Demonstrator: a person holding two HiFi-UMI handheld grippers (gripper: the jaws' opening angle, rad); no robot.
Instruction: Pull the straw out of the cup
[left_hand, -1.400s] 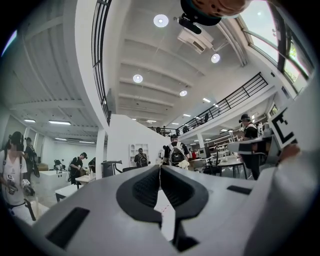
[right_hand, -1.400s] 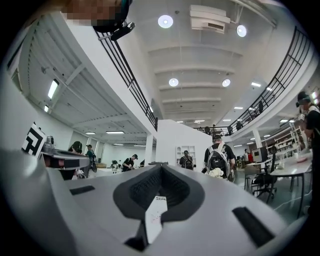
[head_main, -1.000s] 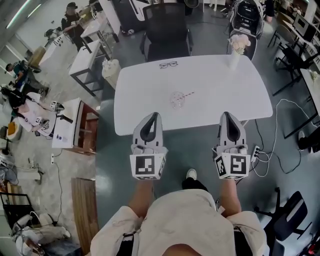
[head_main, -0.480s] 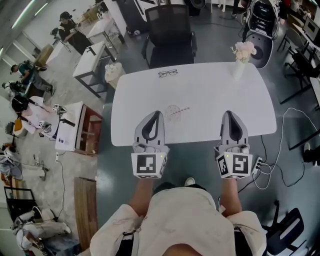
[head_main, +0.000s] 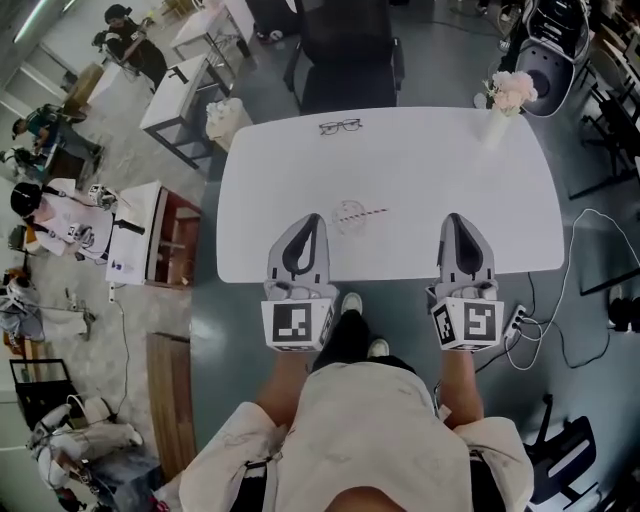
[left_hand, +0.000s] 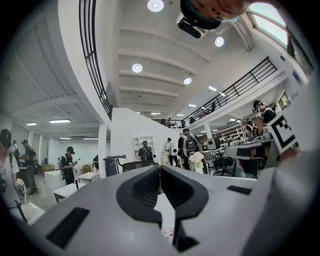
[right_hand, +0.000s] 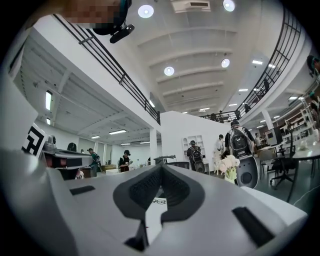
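Observation:
In the head view a clear cup (head_main: 349, 215) stands near the middle of the white table (head_main: 450, 170). A red-and-white striped straw (head_main: 374, 212) leans out of it to the right. My left gripper (head_main: 311, 219) hovers over the table's near edge, just left of the cup and short of it, shut on nothing. My right gripper (head_main: 456, 218) is level with it, well right of the cup, also shut and empty. In the left gripper view the left gripper (left_hand: 160, 167) has its jaws pressed together. The right gripper (right_hand: 161, 168) looks the same in the right gripper view.
A pair of glasses (head_main: 340, 126) lies at the table's far edge. A vase of pale flowers (head_main: 507, 93) stands at the far right corner. A black office chair (head_main: 345, 55) sits behind the table. A low side table (head_main: 150, 240) and people are off to the left.
Both grippers have come forward together, from in front of the table to over its near edge. The cup now lies closer to the left gripper. Both stay shut.

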